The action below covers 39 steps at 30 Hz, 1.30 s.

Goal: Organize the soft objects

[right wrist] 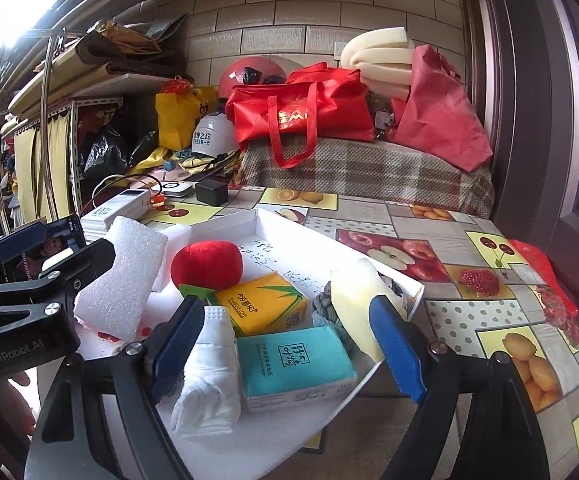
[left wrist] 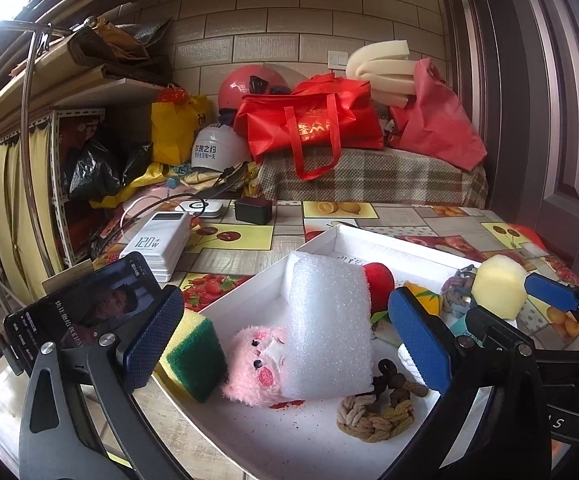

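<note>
1. Left wrist view: the left gripper (left wrist: 285, 344) stands with its fingers (left wrist: 151, 340) spread wide and nothing pressed between them, above a white tray (left wrist: 317, 242) on the fruit-patterned tabletop (left wrist: 229, 254). A white foam block (left wrist: 327, 324) lies at centre, leaning over a pink plush toy (left wrist: 255, 368) at 7 o'clock from it. A green-and-yellow sponge (left wrist: 193, 354) sits at the tray's 9 o'clock edge, a knotted rope (left wrist: 373, 414) at 5 o'clock. The right gripper (left wrist: 501, 296) shows at 3 o'clock, a pale yellow foam piece (left wrist: 497, 290) between its open fingers but apparently not squeezed.

2. Right wrist view: the right gripper (right wrist: 289, 340) is also parted, gripping nothing; its blue fingers (right wrist: 397, 348) flank a teal tissue pack (right wrist: 293, 364). A yellow tissue pack (right wrist: 263, 304) and red plush apple (right wrist: 207, 264) lie toward 12 o'clock, a folded white cloth (right wrist: 209, 372) at 8 o'clock. The foam piece (right wrist: 355, 304) leans on the tray's 2 o'clock rim.

3. Handling, as judged: everything looks light and compressible. The foam block should be pinched across its narrow sides, gently, since it dents; the tissue packs look slick in their wrappers and call for a grip across the middle.
</note>
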Each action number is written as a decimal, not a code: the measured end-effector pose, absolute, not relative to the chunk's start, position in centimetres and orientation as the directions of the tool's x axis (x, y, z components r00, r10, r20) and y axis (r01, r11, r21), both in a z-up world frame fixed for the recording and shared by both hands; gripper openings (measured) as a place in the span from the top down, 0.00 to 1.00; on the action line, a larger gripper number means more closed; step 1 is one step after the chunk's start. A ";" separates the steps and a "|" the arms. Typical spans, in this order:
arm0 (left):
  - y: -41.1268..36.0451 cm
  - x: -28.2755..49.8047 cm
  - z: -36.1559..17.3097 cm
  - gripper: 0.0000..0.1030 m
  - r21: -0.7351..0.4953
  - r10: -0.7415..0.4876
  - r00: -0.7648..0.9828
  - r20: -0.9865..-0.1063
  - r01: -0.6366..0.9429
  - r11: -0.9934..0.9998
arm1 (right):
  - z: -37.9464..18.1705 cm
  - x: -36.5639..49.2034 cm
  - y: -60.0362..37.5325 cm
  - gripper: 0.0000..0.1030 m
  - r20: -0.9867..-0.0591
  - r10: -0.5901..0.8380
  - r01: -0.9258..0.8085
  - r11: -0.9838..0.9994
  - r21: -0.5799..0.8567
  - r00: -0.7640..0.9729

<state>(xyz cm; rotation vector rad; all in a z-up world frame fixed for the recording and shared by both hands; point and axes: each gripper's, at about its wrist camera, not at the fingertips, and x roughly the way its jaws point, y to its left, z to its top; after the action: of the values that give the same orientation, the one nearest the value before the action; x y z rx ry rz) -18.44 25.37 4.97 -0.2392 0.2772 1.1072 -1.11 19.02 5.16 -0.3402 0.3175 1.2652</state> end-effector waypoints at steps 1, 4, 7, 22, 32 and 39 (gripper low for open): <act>25.3 -18.5 5.0 0.00 -0.057 0.839 0.423 -0.343 -0.901 0.431 | 5.1 -1.0 18.9 0.18 -0.419 0.865 -0.960 0.273 -0.071 0.277; 24.6 -18.2 4.9 0.00 -0.049 0.832 0.434 -0.346 -0.894 0.446 | 5.0 -0.8 18.6 0.18 -0.442 0.847 -0.952 0.301 -0.061 0.296; 23.5 -18.0 5.0 0.00 -0.046 0.830 0.445 -0.336 -0.888 0.458 | 4.9 -0.6 18.0 0.18 -0.456 0.838 -0.949 0.312 -0.050 0.299; 18.4 -18.0 4.9 0.00 -0.080 0.780 0.524 -0.341 -0.843 0.531 | 4.8 -0.5 12.9 0.18 -0.467 0.832 -0.943 0.332 -0.016 0.300; 14.1 -17.0 4.9 0.00 0.001 0.778 0.531 -0.335 -0.826 0.564 | 5.4 -0.2 6.8 0.18 -0.381 0.850 -0.920 0.391 -0.003 0.363; 12.7 -16.7 4.7 0.00 0.030 0.793 0.492 -0.360 -0.843 0.537 | 5.9 0.0 3.1 0.18 -0.369 0.846 -0.908 0.419 0.013 0.385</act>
<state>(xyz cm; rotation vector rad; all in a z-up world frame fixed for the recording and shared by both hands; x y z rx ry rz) -16.74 12.70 4.71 -0.1570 0.3517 0.9972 -0.01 3.09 5.87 -0.2034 0.3430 1.1271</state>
